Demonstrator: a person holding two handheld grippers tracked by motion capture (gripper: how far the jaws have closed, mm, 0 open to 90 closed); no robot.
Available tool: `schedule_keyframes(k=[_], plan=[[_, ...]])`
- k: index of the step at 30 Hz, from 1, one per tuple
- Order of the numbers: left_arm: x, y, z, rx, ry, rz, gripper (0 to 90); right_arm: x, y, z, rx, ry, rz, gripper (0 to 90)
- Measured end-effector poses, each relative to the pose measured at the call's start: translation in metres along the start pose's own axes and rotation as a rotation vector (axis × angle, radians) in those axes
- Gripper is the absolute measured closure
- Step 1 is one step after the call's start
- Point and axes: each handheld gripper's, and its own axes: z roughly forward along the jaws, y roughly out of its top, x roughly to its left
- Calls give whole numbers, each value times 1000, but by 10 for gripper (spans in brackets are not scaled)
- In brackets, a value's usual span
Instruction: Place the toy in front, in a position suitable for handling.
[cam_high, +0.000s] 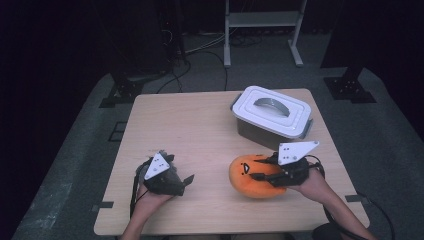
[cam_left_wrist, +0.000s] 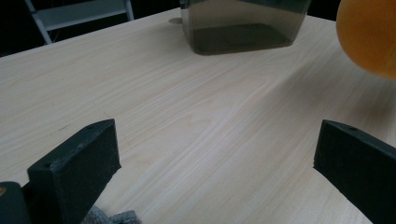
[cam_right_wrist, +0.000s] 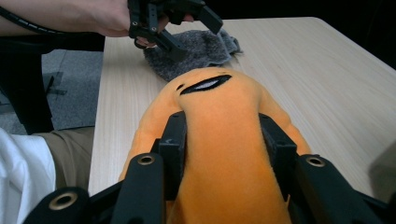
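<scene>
An orange plush toy (cam_high: 247, 175) with a black-and-white eye mark is pinched between the jaws of my right gripper (cam_high: 259, 169), just above the table's front right. In the right gripper view the two black jaws press into the plush (cam_right_wrist: 224, 154) from both sides, and my right gripper (cam_right_wrist: 224, 135) is shut on it. My left gripper (cam_high: 182, 182) stands at the front left with its jaws wide apart. Nothing lies between them but bare wood in the left gripper view, where my left gripper (cam_left_wrist: 215, 149) is open. A dark grey cloth (cam_right_wrist: 196, 51) lies under that hand.
A grey container (cam_high: 265, 127) with a white handled lid (cam_high: 272, 107) stands at the back right of the wooden table (cam_high: 190, 125). The container's smoky wall (cam_left_wrist: 243, 28) faces the left gripper. A white rack (cam_high: 262, 22) stands on the floor beyond.
</scene>
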Motion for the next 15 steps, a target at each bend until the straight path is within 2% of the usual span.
schedule_keyframes(k=[15], plan=[[9, -4, -2, -2, 21, -26, 0, 5, 10, 48, 20, 85, -30, 595]])
